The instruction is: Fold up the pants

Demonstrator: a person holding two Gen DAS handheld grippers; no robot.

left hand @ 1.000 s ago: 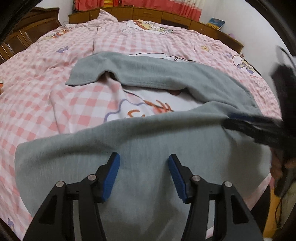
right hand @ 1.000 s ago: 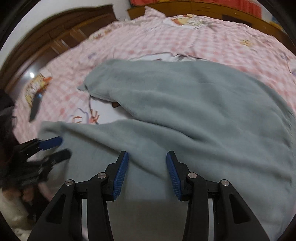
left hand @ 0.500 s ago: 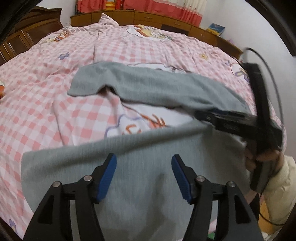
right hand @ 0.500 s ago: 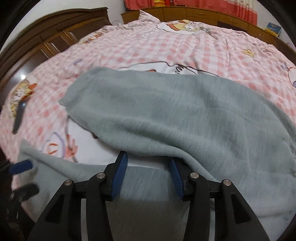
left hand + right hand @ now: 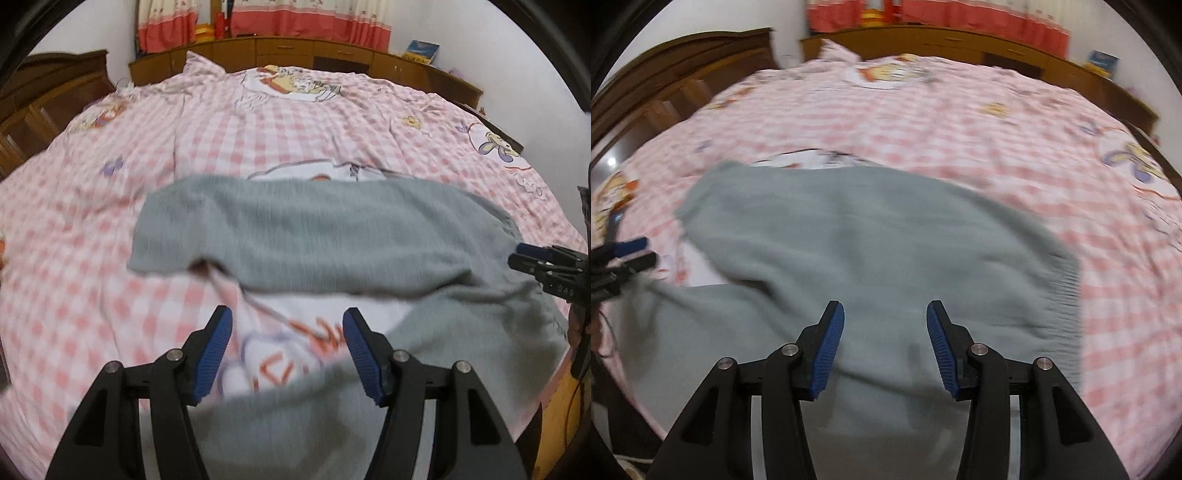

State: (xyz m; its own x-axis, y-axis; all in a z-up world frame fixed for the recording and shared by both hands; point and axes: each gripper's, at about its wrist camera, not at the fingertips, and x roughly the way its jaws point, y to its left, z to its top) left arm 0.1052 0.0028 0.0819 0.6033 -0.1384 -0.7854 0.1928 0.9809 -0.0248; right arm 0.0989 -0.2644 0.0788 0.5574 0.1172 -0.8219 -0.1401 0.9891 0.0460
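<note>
Grey pants (image 5: 325, 236) are spread across the near half of the bed (image 5: 280, 122), both legs running toward its left edge. Left hand-held gripper (image 5: 287, 350) has just been opening, nothing between its jaws. Right hand-held gripper (image 5: 885, 347) hangs part-open over the fabric, gripping nothing.

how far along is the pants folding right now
Done: the grey pants lie spread on the pink checked bedspread, legs apart with bedspread showing between them. No fold is made. In hand: nothing; the left gripper and right gripper hang open above the fabric, the left's jaws having just opened a little wider. Left: bringing one leg over the other, then folding lengthwise.
</note>
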